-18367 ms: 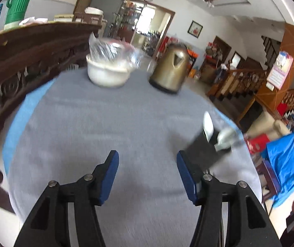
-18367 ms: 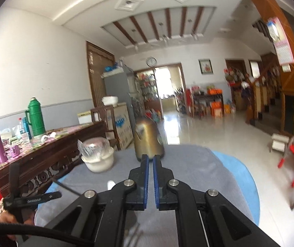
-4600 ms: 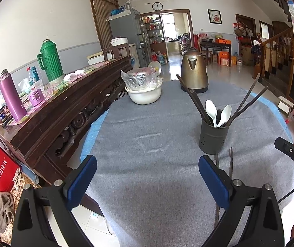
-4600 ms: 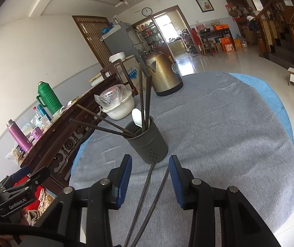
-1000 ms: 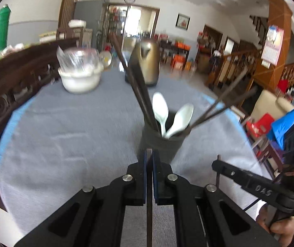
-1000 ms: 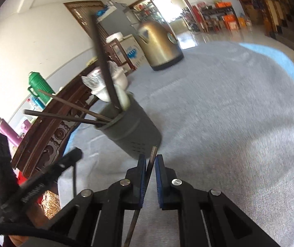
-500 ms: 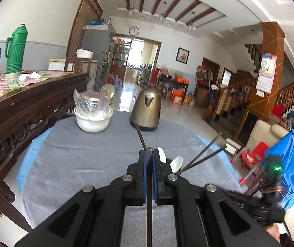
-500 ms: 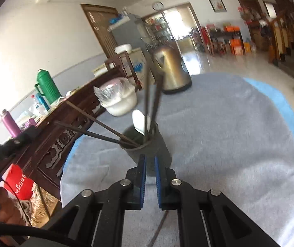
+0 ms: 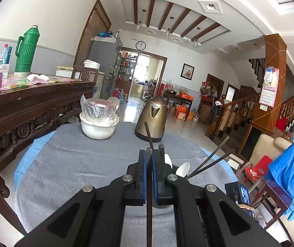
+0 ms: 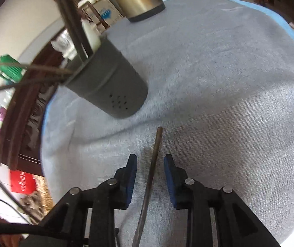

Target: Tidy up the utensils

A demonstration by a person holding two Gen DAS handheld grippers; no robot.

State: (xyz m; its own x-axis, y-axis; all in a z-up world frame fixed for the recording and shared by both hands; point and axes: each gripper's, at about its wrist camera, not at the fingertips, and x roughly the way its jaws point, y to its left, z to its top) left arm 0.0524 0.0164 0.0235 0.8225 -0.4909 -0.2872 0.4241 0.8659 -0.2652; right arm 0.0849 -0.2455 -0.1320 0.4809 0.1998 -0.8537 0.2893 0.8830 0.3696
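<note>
on the round worktop (image 10: 229,82), under ribbed grey cloth, a dark perforated holder (image 10: 109,82) carries slanting chopsticks and white spoons (image 9: 183,167). right claw (image 10: 150,160) has just been opening, its pads clear of the thin chopstick (image 10: 154,158) lying lengthwise between them. left claw (image 9: 149,156) clamps another stick (image 9: 149,210), tip forward.

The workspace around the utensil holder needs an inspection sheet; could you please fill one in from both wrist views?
Surface: round table under a grey cloth.
Job's things: dark utensil holder with chopsticks and white spoons; one loose chopstick lies on the cloth.
Clutter: brass kettle; white bowl with a bagged dish.
Grippers: left gripper shut on a held chopstick; right gripper open, astride the loose chopstick, pads not touching; jaws just opened.
Cables: thin black cable at left edge.
Surroundings: wooden sideboard, green thermos.
</note>
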